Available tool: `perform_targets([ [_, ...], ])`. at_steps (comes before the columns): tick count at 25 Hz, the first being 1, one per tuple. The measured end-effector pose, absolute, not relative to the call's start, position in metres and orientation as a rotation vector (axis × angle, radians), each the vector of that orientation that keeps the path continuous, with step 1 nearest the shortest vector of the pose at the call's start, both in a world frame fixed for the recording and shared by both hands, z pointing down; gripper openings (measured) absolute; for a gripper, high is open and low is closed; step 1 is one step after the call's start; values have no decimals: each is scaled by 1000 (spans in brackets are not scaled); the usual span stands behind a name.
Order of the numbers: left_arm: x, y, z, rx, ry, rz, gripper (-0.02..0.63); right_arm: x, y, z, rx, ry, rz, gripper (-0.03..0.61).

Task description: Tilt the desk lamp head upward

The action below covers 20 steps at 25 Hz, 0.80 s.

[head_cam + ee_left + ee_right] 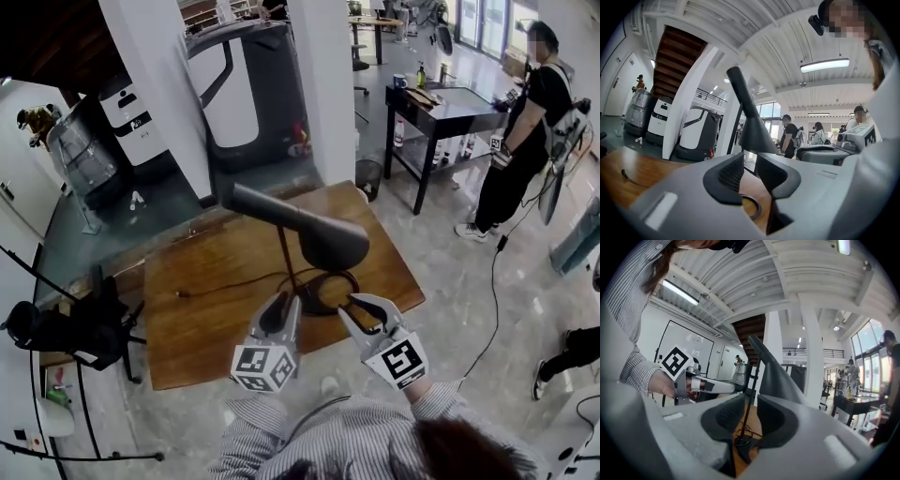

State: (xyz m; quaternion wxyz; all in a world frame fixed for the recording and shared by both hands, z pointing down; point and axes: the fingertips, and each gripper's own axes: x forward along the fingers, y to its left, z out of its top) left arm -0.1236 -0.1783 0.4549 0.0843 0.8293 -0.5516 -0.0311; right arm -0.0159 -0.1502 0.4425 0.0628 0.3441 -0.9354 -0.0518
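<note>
Two tools low at the near edge of the brown wooden desk (pixel 187 319), both aimed inward at the dark grey cone-shaped lamp head (pixel 314 232).

Stands on a thin dark stem (pixel 286 262) over a black ring base (pixel 330 289), about mid-desk and somewhat toward the near-right corner. Lies with its long axis on a slant: narrow tail high toward the far-left corner, wide mouth lower toward the near-right. Sits above and just beyond both sets of fingertips, touching neither.

On the left gripper (pixel 281 302), jaws apart by a narrow gap with nothing between them, only part of the ring base showing past the pads. Lined up closer to the stem than to the mouth.

On the right gripper (pixel 352 305), jaws likewise apart and empty, the stem visible through the gap but well beyond the pads. Placed almost straight under the wide mouth, so probably the nearer of the two to the end needing to rise. Likely calls for reaching up and forward to the mouth's underside, with the stem or base left for the other side to steady.
</note>
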Motion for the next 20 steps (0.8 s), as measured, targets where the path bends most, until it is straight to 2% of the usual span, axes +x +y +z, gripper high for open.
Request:
perform_targets([
  [11,-138,-255,507,2449,-1514,80,140,-51,-209,491,1032,-2788,59,69],
  [20,-131,-280,532,2407,-1462,134,153,-45,-238,475,1179,-2972,262,69],
])
